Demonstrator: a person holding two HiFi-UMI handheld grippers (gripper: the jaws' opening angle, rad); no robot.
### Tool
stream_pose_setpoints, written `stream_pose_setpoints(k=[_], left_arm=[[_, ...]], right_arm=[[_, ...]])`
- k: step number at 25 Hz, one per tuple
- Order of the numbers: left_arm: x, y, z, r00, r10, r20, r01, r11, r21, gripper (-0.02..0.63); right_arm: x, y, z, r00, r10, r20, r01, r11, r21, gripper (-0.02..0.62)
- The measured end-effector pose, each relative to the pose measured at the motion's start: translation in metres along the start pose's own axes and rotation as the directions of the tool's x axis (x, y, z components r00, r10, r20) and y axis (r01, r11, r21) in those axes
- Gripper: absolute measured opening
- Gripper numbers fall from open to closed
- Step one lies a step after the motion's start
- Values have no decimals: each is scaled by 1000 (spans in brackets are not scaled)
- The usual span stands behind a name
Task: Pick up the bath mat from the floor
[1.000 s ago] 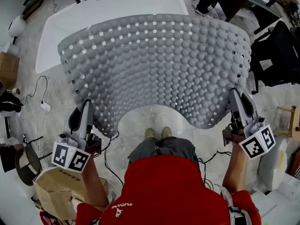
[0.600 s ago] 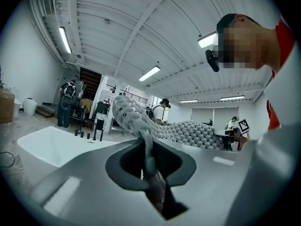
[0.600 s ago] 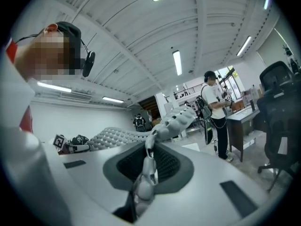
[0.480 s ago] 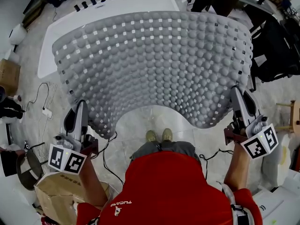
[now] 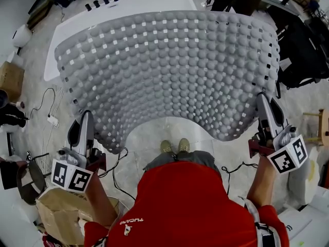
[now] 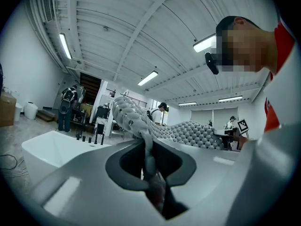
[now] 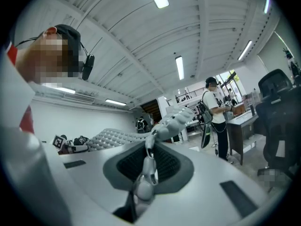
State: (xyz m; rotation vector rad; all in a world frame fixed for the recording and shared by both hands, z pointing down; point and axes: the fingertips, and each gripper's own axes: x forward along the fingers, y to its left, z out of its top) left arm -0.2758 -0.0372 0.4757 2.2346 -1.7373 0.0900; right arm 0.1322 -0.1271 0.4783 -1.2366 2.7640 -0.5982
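A large grey bath mat (image 5: 169, 71) covered in round bumps and square holes hangs spread out in front of me, off the floor. My left gripper (image 5: 85, 118) is shut on the mat's near left corner, and my right gripper (image 5: 263, 101) is shut on its near right corner. In the left gripper view the mat's edge (image 6: 136, 121) runs up out of the closed jaws (image 6: 150, 173). Likewise, the right gripper view has the mat's edge (image 7: 171, 121) pinched between the jaws (image 7: 146, 173). The mat sags in an arc between the two corners, above my shoes (image 5: 174, 147).
A white bathtub (image 5: 123, 9) with black taps stands behind the mat. A cardboard box (image 5: 61, 210) and cables (image 5: 49, 118) lie at lower left, a black chair (image 5: 303, 50) at right. People (image 7: 216, 112) stand in the background of the gripper views.
Both grippers have lifted and spread slightly, carrying the mat higher and farther, so it covers more of the bathtub. The grips have not changed.
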Motion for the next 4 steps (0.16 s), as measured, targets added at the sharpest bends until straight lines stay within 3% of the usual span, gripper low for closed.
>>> stream_pose_setpoints(k=[4], left_arm=[[-29, 2, 8, 999, -8, 44, 7, 1000, 11, 40]], right_arm=[[-12, 28, 6, 1000, 10, 23, -9, 999, -34, 41]])
